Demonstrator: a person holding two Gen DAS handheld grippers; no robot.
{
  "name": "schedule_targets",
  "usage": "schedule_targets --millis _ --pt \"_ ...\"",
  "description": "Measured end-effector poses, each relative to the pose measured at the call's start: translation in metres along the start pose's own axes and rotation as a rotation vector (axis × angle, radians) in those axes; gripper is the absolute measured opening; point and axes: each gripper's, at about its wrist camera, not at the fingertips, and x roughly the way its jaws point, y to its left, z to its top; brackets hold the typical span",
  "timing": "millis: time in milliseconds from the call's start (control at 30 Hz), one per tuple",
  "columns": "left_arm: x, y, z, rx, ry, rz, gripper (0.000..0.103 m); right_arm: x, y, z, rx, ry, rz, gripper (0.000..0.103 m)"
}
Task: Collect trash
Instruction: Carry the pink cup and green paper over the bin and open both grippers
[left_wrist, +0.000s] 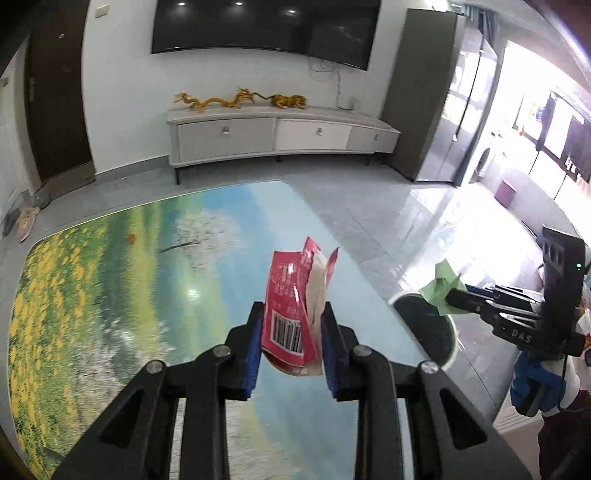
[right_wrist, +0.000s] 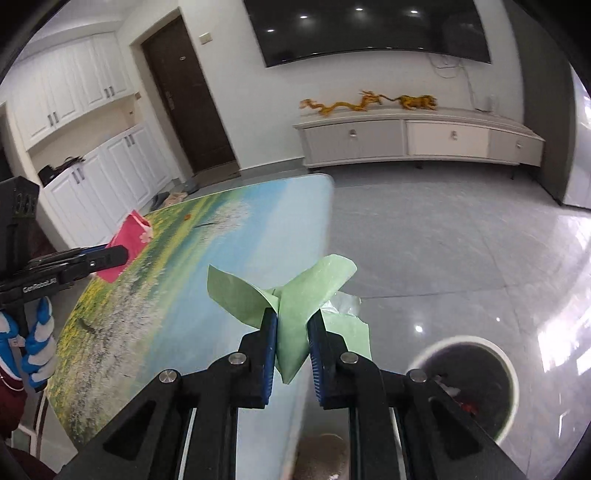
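- Grey shiny floor tiles (right_wrist: 443, 240) fill the room, with a long white TV cabinet (left_wrist: 280, 136) against the far wall and a big black TV (left_wrist: 266, 26) above it.
- Next comes the table (left_wrist: 110, 280), its top covered by a picture of yellow flowers, green grass and blue sky.
- Down on the floor by the table's edge stands a round trash bin (right_wrist: 506, 373) with a white rim and a dark inside, with some bits already in it.
- One gloved hand (right_wrist: 37, 350), in blue and white, holds the handle of the left gripper.
- In the left gripper (left_wrist: 293, 321) sits a red snack wrapper (left_wrist: 291, 295) with a barcode. The blue pads are clenched on it, and it is lifted above the table.
- In the right gripper (right_wrist: 291, 328) sits a crumpled green paper (right_wrist: 295, 295). Its pads squeeze the paper tight, up in the air near the table's edge, close to the bin.
- One tiny orange scrap (left_wrist: 131, 238) lies on the table, far back.
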Motion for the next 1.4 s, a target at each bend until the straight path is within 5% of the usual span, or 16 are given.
schedule_targets --millis 233,567,633,700,1000,1133,1400 --pt "0.07 -0.126 0.018 0.093 0.095 -0.183 0.027 -0.014 -0.115 -0.042 0.191 0.069 -0.193 0.017" --pt "0.172 -0.234 0.017 0.114 0.246 -0.302 0.033 0.029 -0.215 -0.094 0.353 0.192 -0.243 0.022" --pt "0.187 -0.239 0.015 0.096 0.273 -0.324 0.037 0.035 -0.225 -0.101 0.375 0.202 -0.249 0.029" --pt "0.197 -0.242 0.013 0.083 0.281 -0.333 0.057 0.039 -0.231 -0.105 0.388 0.205 -0.263 0.053" --pt "0.19 -0.23 0.017 0.054 0.26 -0.342 0.06 0.019 -0.223 -0.103 0.373 0.176 -0.328 0.055" --pt "0.156 -0.209 0.021 0.051 0.181 -0.28 0.06 0.006 -0.195 -0.082 0.326 0.118 -0.34 0.055" --pt "0.076 -0.141 0.016 -0.002 0.027 -0.121 0.063 -0.036 -0.107 -0.032 0.185 -0.028 -0.334 0.075"
